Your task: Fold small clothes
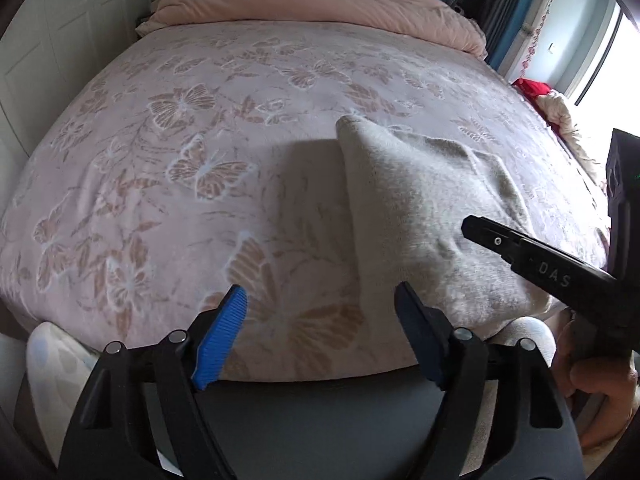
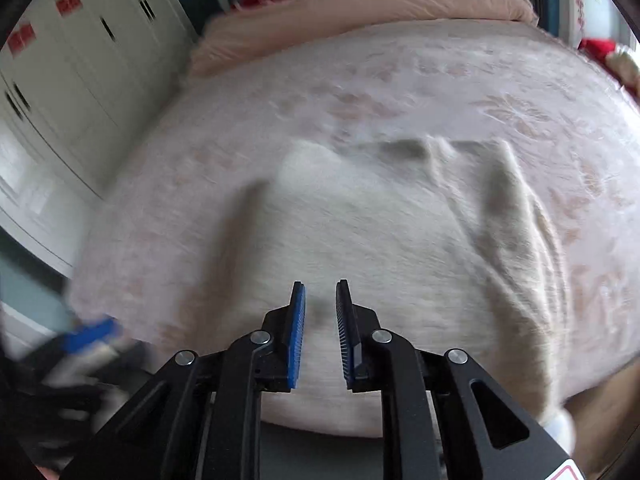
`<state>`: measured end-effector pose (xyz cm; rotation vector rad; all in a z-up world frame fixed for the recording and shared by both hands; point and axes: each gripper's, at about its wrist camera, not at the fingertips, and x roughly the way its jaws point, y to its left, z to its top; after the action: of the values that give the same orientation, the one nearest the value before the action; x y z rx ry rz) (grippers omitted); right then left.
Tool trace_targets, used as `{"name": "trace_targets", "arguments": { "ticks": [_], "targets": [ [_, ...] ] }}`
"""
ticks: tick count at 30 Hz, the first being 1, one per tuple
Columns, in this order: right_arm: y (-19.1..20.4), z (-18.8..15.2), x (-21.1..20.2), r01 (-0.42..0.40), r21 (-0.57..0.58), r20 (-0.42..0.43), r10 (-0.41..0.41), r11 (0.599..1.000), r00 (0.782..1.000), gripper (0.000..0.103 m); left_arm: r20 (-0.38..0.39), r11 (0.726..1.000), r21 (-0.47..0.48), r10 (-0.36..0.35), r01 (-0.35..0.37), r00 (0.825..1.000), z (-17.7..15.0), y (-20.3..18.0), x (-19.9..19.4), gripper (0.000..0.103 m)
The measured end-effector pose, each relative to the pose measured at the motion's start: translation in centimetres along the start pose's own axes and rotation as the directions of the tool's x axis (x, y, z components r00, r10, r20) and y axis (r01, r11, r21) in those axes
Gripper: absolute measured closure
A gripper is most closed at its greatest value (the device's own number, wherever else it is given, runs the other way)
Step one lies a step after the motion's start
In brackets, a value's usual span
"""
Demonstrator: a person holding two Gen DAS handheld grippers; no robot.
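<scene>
Left claw [image 1: 320, 300]: spread wide with nothing between its blue pads, hovering low over the near edge of the bed, the garment just beside its right finger.
Right claw [image 2: 320, 292]: fingers drawn close with a narrow gap between the pads, nothing caught in them, poised over the near part of the garment; from the left camera it reaches in from the right across the cloth.
Bed [image 1: 200, 160]: fills most of both views, covered in a pale pink spread patterned with butterflies.
Duvet [image 1: 320, 4]: peach-pink, bunched in a long roll across the far end of the bed.
Garment [image 1: 420, 220]: small cream fleecy piece lying on the near right part of the bed, one flap already turned over, its far corner peaked up; blurred in the right camera [image 2: 400, 240].
Red cloth [image 1: 534, 90]: small heap at the bed's right edge, by the window.
</scene>
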<state>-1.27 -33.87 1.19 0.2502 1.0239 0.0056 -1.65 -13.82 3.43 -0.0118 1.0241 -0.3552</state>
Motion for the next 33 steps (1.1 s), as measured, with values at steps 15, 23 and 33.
{"name": "trace_targets", "arguments": {
  "ticks": [15, 23, 33],
  "targets": [
    [-13.7, 5.4, 1.2, -0.029, 0.303, -0.024, 0.039, 0.952, 0.999, 0.094, 0.005, 0.984, 0.160, -0.075, 0.074, 0.997, 3.0, -8.5, 3.9, 0.028],
    [-15.4, 4.7, 0.4, 0.040, 0.280, 0.037, -0.053, 0.959, 0.998, 0.095, -0.066, 0.985, 0.167, -0.027, 0.038, 0.997, 3.9, -10.3, 8.3, 0.028],
    [-15.2, 2.3, -3.5, 0.025, 0.306, 0.095, -0.057, 0.952, 0.994, 0.046, -0.102, 0.989, 0.143, -0.023, 0.038, 0.994, 4.2, -9.5, 8.7, 0.015]
  ]
}}
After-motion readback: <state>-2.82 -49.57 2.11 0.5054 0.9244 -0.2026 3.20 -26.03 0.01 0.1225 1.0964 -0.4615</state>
